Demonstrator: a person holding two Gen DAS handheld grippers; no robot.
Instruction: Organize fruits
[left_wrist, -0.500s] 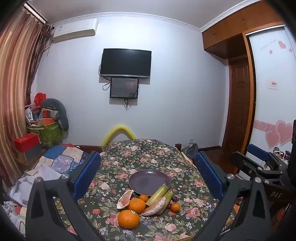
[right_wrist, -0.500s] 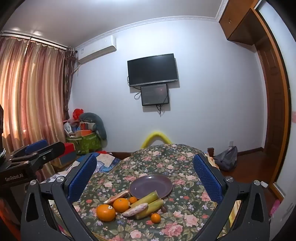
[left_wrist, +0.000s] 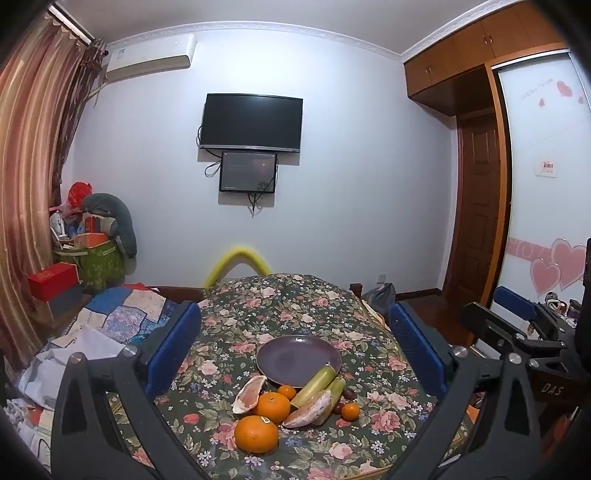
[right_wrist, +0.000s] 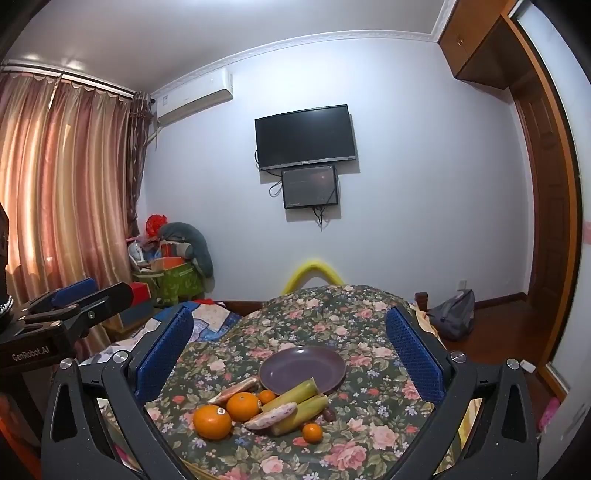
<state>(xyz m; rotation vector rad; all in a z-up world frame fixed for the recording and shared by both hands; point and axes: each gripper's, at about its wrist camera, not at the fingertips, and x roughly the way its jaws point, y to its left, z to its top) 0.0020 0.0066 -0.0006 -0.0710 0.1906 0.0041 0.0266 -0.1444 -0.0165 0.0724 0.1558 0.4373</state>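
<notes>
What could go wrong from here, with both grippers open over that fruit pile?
1. The fruit is packed tight: the big orange touches its neighbour, so closing fingers may knock one and send it rolling off the floral table.
2. The pomelo wedge leans on the green stalks; lifting the stalks first would likely tip it.
3. The plate is shallow, so round fruit may roll off.
</notes>
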